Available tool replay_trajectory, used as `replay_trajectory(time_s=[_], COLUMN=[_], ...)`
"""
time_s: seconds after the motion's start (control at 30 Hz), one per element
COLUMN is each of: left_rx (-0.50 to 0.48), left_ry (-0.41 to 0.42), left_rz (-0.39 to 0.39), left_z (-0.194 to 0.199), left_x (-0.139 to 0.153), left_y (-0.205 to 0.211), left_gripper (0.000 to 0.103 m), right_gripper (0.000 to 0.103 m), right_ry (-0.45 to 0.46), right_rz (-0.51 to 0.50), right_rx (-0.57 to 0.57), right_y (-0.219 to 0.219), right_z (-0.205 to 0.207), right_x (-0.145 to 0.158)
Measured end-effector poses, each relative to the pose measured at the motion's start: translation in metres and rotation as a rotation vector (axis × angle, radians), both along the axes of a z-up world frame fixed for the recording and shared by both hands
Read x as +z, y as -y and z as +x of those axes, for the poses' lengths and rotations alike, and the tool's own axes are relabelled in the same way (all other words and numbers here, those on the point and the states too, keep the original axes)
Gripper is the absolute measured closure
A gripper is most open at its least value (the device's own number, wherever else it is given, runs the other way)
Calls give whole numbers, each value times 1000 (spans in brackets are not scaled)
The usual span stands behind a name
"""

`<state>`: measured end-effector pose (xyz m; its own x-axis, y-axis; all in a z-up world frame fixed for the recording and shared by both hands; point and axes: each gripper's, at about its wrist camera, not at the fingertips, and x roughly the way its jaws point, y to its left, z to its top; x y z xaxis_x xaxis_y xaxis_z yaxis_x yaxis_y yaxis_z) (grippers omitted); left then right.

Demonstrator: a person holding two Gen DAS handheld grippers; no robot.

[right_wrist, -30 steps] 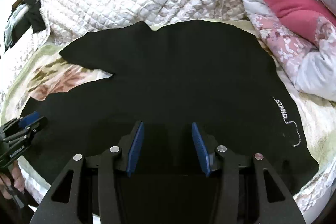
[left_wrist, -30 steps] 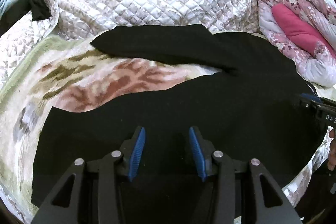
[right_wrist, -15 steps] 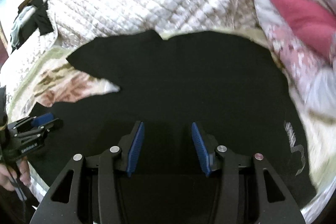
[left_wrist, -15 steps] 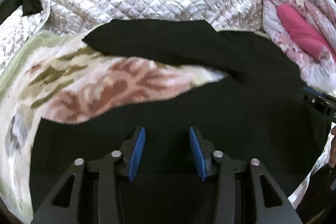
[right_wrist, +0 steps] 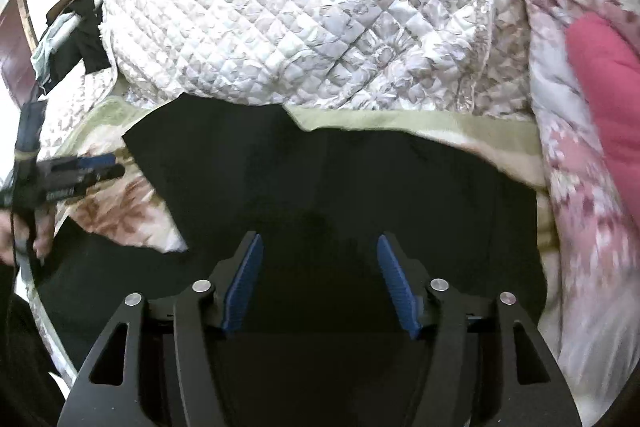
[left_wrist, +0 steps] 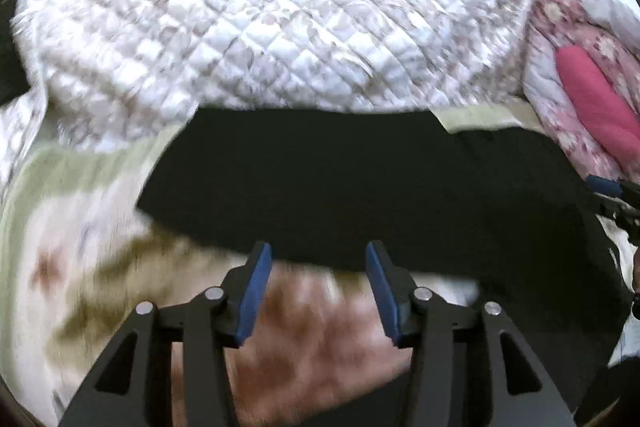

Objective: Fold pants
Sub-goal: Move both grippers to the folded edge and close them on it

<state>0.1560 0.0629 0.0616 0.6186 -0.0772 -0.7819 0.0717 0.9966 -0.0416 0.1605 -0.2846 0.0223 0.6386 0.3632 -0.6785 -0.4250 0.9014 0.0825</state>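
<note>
The black pants (right_wrist: 340,187) are lying spread across the bed, on a patterned blanket (left_wrist: 100,267), with a white quilted cover (left_wrist: 280,19) bunched up behind them and a pink floral duvet (right_wrist: 568,187) off to the right. One leg is stretching away to the left along the far side, and the blanket is showing in the gap between it and the nearer cloth.

The left hand-held gripper (left_wrist: 316,287) is hovering over that gap, its jaws opening with only the blanket and the leg's edge below them, nothing gripped. The right hand-held gripper (right_wrist: 318,283) is hanging over the wide upper part of the pants, its jaws also opening, and no cloth is caught between its blue pads (right_wrist: 394,281).

To my eye both are reaching for the far leg, to bring it over the near one. Doing this well means each taking the far edge at a well-separated spot, pinching a single layer of the pants and none of the blanket, then drawing both ends over evenly so the edges are lining up
</note>
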Motion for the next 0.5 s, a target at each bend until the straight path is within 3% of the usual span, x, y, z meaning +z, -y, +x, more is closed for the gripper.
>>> replay_trajectory(time_s=[0.1,0.27,0.5], left_rx=[-26,-36,-69], left_ry=[18,9,-4], left_rz=[3,36,100], left_z=[42,103,152], left_x=[1,-17,-45], left_y=[-2,0,10], left_gripper=[42,40,35], right_gripper=[41,41,40], right_ry=[5,9,-26], right_rz=[-34,-76,-180], right_rx=[37,65,119], right_y=[6,13,3], right_z=[35,92,142], right_x=[1,-5,-29])
